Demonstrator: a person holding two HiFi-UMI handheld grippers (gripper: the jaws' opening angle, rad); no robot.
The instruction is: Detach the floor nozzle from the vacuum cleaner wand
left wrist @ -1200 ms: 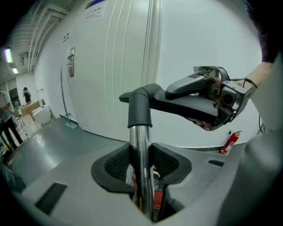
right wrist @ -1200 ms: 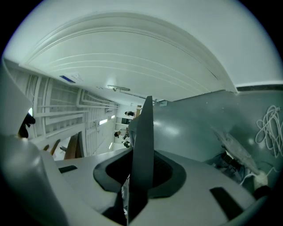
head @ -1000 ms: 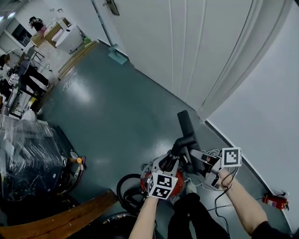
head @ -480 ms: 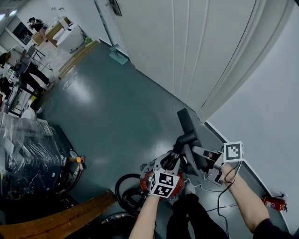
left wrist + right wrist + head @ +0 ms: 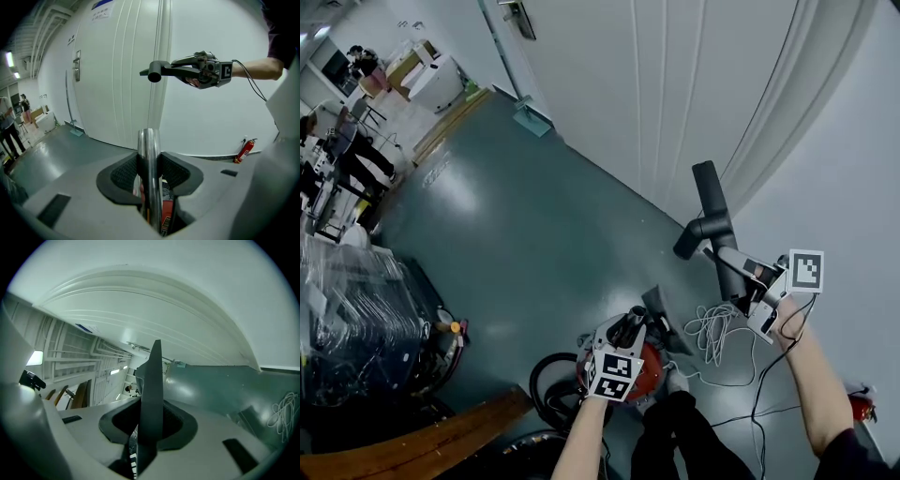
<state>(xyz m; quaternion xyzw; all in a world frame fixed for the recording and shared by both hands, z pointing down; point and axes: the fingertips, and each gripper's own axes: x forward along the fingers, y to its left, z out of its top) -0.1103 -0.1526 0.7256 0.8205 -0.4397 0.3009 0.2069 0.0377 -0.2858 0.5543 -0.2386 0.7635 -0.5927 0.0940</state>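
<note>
The black floor nozzle (image 5: 709,208) hangs in the air in front of the white door, apart from the wand. My right gripper (image 5: 736,270) is shut on its neck, and in the right gripper view the nozzle (image 5: 152,380) stands as a dark blade between the jaws. From the left gripper view, the nozzle (image 5: 161,72) and the right gripper (image 5: 202,70) show up high. The chrome wand tube (image 5: 149,154) has its end bare and is clamped in my left gripper (image 5: 149,180). In the head view the left gripper (image 5: 628,330) sits low, over the red vacuum body (image 5: 645,367).
A white cable (image 5: 712,328) lies coiled on the green floor by the wall. A black hose (image 5: 546,382) loops left of the vacuum. A fire extinguisher (image 5: 861,405) lies at the wall, a wooden plank (image 5: 422,441) at the bottom left, and wrapped racks (image 5: 356,319) on the left.
The right gripper has carried the nozzle up and to the right, off the wand, which it met a second ago. The left gripper has stayed where it was.
</note>
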